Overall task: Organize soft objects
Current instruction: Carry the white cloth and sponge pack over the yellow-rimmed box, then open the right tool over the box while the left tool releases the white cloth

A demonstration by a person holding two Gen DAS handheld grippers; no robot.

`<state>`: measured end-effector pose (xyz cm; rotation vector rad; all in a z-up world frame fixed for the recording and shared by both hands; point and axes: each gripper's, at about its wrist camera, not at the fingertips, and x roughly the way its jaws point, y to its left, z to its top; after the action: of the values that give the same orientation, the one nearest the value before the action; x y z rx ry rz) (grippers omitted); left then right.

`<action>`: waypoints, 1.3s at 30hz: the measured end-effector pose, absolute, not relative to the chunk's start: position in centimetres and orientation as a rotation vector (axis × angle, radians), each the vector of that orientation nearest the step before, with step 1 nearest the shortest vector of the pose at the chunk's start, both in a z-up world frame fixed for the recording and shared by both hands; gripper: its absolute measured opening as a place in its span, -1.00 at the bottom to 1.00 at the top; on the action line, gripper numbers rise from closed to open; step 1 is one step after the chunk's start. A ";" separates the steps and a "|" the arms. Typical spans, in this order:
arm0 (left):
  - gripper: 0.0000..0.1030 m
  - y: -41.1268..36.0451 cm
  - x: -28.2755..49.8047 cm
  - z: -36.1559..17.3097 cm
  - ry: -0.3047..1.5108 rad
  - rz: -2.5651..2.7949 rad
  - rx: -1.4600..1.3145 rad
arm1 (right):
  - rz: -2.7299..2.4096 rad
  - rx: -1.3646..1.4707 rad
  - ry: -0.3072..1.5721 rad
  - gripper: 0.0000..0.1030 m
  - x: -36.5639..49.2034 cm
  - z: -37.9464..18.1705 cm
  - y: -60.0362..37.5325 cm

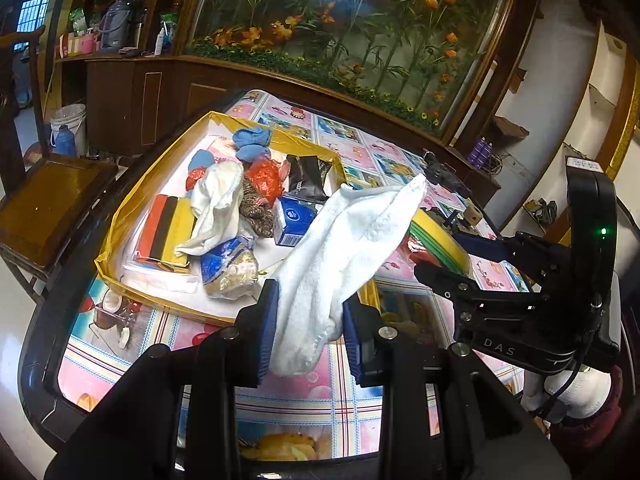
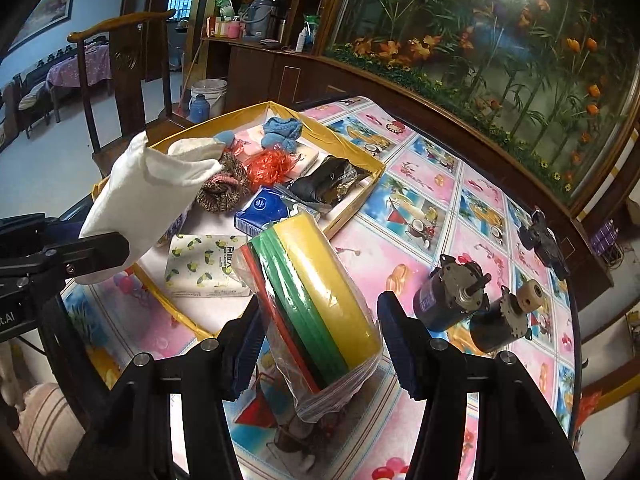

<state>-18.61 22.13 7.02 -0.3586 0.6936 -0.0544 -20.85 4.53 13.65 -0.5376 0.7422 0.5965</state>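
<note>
A white sock (image 1: 340, 248) hung pinched in the left tongs (image 1: 308, 332), its free end lifted over the near corner of a yellow-rimmed tray (image 1: 120, 216); the blue pads (image 1: 267, 328) pressed on its bunched toe; beside it, the right tongs (image 2: 320, 344) held a clear bag of sponges (image 2: 320, 312), yellow, green and red in layers, the pads set against the bag's sides just outside the tray's edge. In the tray lay a second white sock (image 1: 216, 204), a blue cloth bundle (image 1: 252, 142), a red plastic bag (image 1: 264, 178), a brown knitted piece (image 2: 224, 186), a blue tissue pack (image 2: 262, 210), a black pouch (image 2: 328, 180), a patterned tissue pack (image 2: 204, 266) and another sponge pack (image 1: 164, 228); the tray sat on a bench under a pink and blue cartoon-print cover (image 2: 432, 200); two small motors (image 2: 476, 300) stood well apart to the right; a wooden chair (image 1: 48, 200) waited beyond.
</note>
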 end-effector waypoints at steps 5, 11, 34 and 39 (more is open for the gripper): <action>-0.47 22.9 -18.1 6.4 0.704 -0.046 -0.375 | 0.605 -0.553 0.742 0.08 -19.9 13.4 5.4; -0.47 24.0 -17.7 5.9 0.707 -0.038 -0.393 | 0.613 -0.565 0.749 0.08 -18.8 12.8 6.5; -0.47 26.8 -14.2 3.2 0.775 0.034 -0.365 | 0.837 -0.220 1.052 0.09 -9.7 11.2 8.3; -0.47 26.5 -13.8 2.8 0.796 0.045 -0.359 | 0.897 -0.161 1.160 0.09 -8.0 9.1 9.8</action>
<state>-13.84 26.51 2.79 -0.3588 0.7960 0.0447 -8.01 9.82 9.08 -0.1608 1.1600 0.8967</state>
